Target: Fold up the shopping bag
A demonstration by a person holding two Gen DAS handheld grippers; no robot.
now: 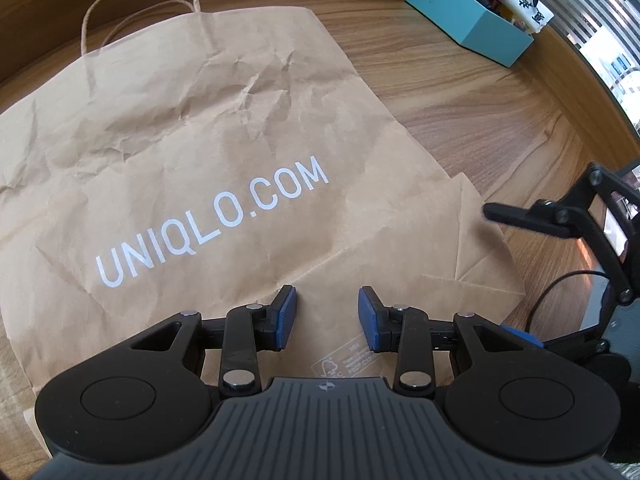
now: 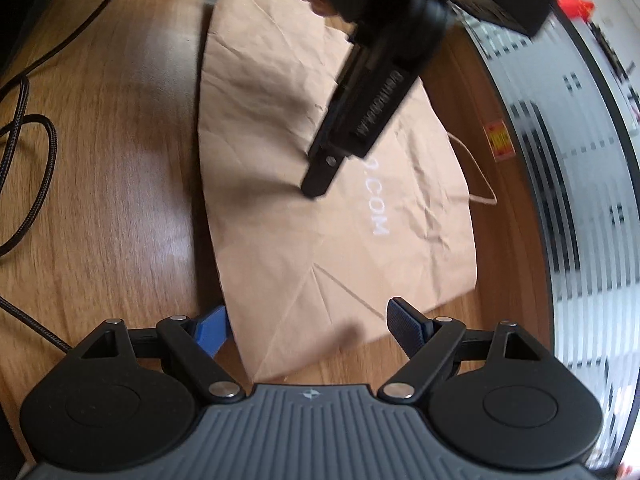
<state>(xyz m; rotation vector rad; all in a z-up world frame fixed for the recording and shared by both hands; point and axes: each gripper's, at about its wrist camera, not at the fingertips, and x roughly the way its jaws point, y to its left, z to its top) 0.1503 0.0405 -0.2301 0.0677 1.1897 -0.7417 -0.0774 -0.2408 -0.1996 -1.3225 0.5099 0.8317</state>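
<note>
Teal box point(image 1: 472, 20) and black cable point(image 2: 24, 140) on wooden table point(image 1: 460, 100).

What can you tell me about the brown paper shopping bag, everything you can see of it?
The brown paper shopping bag lies flat on the wooden table, creased and crumpled. White UNIQLO.COM lettering runs across its upper face, and twisted paper handles stick out at the far end. The folded bottom flap shows diagonal creases. The left gripper hangs open over the bottom end; the right gripper is open astride a bottom corner.
</note>
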